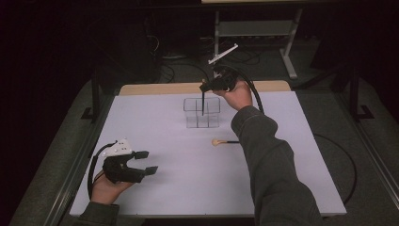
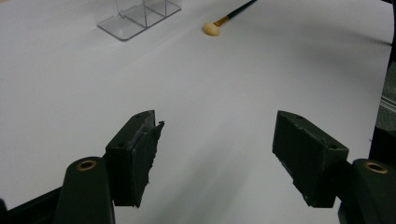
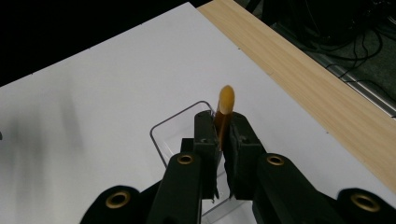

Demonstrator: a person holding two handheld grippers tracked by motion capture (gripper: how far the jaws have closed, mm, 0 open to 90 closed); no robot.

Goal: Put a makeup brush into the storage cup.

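Table (image 1: 155, 188): white board with a bare wood strip along its far edge; it carries everything here.
Clear organizer (image 1: 202, 112): a see-through box with inner dividers, standing toward the far middle of the table.
Right gripper (image 1: 203, 88): clenched on a brush, held above the organizer with the handle pointing down into it.
Held brush (image 3: 225, 109): pinched near its ferrule in the right gripper view, tan tip up; its dark handle already reaches inside the walls.
Left gripper (image 2: 215, 154): released, jaws spread wide over bare table at the near left, holding nothing.
Second brush (image 1: 225, 141): lies flat on the table, near the organizer on the person's side, tan head to the left.
Step in hand: judged to be dropping the held brush into a compartment.
Doing it well: keep the handle upright and clear of the dividers, lower until the end is near the floor, then open the jaws slowly so it leans and does not bounce out.
Risk: catching a wall could shove the light box.
Writing: no brand, label or lettering can be read.
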